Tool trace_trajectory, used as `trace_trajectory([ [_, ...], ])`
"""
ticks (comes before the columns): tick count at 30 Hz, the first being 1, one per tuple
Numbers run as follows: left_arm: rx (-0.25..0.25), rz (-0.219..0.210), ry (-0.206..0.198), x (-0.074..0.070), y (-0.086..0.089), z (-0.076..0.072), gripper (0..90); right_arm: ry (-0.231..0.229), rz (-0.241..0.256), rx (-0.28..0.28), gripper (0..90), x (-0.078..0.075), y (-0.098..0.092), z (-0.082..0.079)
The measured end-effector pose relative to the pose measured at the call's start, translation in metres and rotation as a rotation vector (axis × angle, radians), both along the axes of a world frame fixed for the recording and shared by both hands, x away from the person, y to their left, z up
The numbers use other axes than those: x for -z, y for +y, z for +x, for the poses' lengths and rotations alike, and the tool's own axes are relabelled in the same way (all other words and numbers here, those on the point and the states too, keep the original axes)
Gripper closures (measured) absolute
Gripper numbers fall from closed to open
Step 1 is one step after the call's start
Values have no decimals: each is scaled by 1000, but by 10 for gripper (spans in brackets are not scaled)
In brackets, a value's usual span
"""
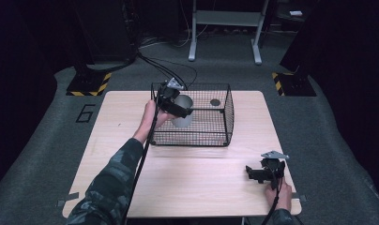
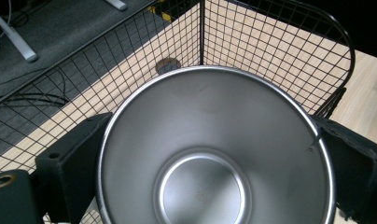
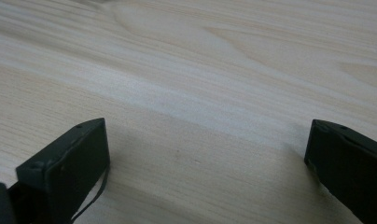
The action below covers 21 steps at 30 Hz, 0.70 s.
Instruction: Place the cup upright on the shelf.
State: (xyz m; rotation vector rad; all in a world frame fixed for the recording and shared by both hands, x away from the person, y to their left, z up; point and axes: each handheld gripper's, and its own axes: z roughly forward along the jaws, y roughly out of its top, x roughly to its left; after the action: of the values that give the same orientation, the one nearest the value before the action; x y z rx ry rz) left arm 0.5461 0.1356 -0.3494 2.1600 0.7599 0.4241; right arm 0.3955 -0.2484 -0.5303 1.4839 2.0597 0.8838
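Over the one wire basket [image 1: 211, 117], left claw [image 1: 178, 108] clamping one steel cup [image 1: 183, 112]; right claw [image 1: 262, 172] agape, empty.

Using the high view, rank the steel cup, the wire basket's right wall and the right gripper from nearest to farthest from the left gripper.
1. Steel cup: clamped in the left gripper, over the basket's left part.
2. Wire basket's right wall: across the basket, to the right.
3. Right gripper: resting near the table's front right corner.

steel cup [image 2: 214, 154]: base cut off by edge | wire basket [image 2: 270, 56]: partly hidden behind cup
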Motion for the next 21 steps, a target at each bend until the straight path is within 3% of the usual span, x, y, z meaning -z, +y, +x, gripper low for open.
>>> trace_trajectory([
  [12, 10, 6, 10, 2, -9, 15, 64, 0, 0, 0, 0, 0, 0, 0],
  [21, 4, 17, 45, 16, -16, 25, 63, -4, 2, -1, 0, 0, 0, 0],
])
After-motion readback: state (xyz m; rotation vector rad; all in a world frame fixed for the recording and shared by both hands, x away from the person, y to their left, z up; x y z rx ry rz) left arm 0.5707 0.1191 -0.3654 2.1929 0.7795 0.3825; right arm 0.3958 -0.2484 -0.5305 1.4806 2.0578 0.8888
